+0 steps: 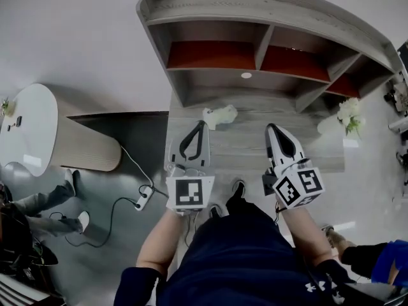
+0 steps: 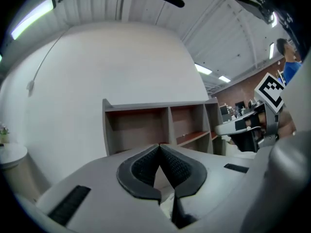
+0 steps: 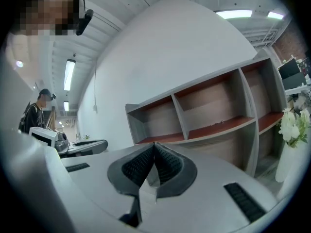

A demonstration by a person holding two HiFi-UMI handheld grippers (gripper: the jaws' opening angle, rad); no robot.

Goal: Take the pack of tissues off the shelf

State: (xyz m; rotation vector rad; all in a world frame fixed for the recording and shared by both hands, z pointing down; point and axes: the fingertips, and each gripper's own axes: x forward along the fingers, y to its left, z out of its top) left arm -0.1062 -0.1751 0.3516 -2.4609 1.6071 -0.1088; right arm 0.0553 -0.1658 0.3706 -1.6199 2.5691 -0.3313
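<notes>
The pack of tissues (image 1: 220,115), pale and crumpled, lies on the grey lower board of the shelf (image 1: 255,8), below its red-floored compartments. My left gripper (image 1: 202,124) hovers just in front of the pack's left end, jaws shut with nothing between them. My right gripper (image 1: 270,127) is level with it further right, well clear of the pack, also shut and empty. In the left gripper view the left gripper (image 2: 159,145) has its tips touching and points at the shelf (image 2: 160,123). The right gripper (image 3: 154,143) faces the shelf (image 3: 214,115) too. Neither gripper view shows the pack.
White flowers in a vase (image 1: 347,115) stand at the board's right end, the same flowers (image 3: 290,124) at the right gripper view's edge. A rounded white table (image 1: 25,129) is at the left. A cable and power strip (image 1: 143,200) lie on the floor. People are near both lower corners.
</notes>
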